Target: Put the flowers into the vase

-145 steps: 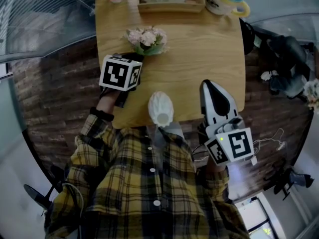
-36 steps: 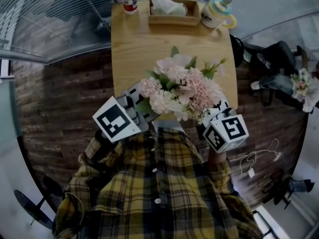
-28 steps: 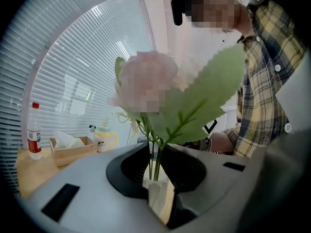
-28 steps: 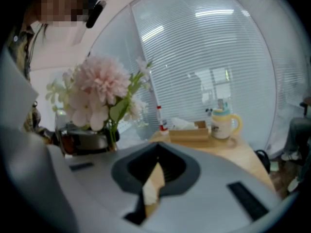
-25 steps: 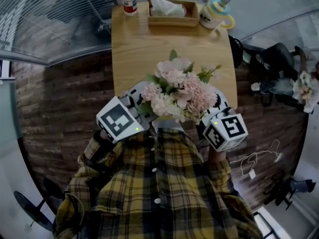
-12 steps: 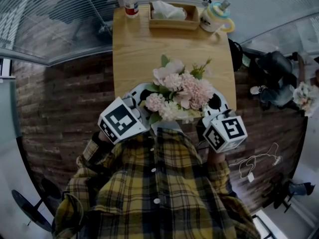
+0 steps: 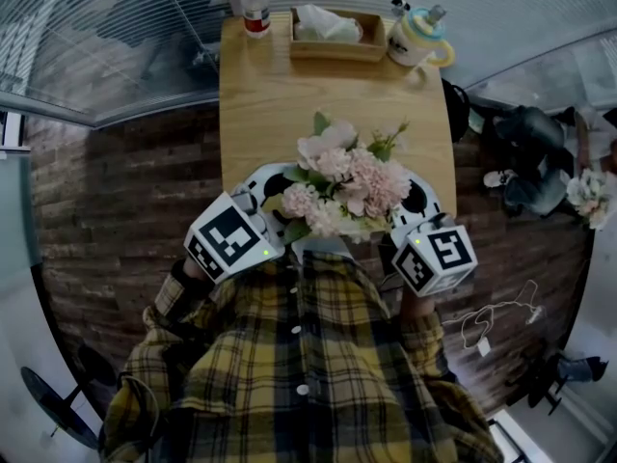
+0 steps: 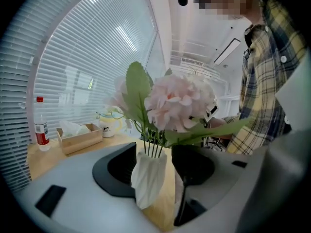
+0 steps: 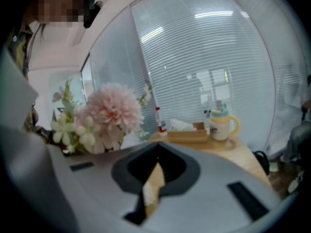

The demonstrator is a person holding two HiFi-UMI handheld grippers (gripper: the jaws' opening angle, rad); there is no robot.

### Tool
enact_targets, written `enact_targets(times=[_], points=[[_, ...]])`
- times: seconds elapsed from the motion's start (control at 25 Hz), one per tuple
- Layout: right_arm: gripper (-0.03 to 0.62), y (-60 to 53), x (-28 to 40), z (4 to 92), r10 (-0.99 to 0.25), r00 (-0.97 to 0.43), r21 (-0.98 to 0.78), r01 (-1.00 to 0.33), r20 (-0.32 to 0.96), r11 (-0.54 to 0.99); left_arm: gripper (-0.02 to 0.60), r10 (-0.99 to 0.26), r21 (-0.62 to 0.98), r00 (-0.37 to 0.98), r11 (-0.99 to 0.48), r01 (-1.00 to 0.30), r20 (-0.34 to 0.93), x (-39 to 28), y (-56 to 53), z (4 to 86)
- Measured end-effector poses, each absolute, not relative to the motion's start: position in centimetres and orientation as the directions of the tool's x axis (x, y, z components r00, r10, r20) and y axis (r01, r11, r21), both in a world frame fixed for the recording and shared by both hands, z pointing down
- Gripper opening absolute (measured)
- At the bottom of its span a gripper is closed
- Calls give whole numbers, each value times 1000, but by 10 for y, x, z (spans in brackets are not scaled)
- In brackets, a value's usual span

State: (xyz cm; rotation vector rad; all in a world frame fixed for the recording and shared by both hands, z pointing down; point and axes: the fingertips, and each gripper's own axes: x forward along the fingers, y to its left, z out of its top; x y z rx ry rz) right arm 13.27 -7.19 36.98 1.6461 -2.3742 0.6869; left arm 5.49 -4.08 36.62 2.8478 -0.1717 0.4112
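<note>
I have the left tool (image 8: 154, 152) spread wide; its jaws have just been opening. The white ribbed vase (image 8: 148, 176) stands upright between them, and neither pad presses on it. The green stems run down into the vase's mouth, so the flowers (image 7: 347, 186) are in the vase: a bunch of pale pink and cream blooms with a few broad green leaves spreading out above it.

From the head view the bouquet sits at the near edge of the wooden counter (image 7: 289, 95), close to the person's plaid shirt (image 7: 308, 355), with one tool on either side of it. The blooms hide the vase itself from above.

The right tool (image 9: 156, 165) is pressed together at its tips, with only a thin wedge of counter wood showing through the gap behind them and nothing in its grip. In its view the bouquet stands off to the left, apart from it.

Along the far edge of the counter stand a bottle with a red label (image 7: 254, 8), a wooden tissue box (image 7: 337, 35) and a lidded mug with a yellow handle (image 7: 416, 37), all well apart from the vase.
</note>
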Motion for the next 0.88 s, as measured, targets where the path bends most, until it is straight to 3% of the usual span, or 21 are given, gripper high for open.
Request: enact_targets(times=[0.52,0.88], points=[[12,-72,137,372,-844,-361,-269,-925,397,269,215,-32,288,937,-947,-140,348,36,-32,390],[12,-75,147,368,-860,-338,-261,-932,383,250,210,-190,231,901,-927,-295,389,4,-70,395]])
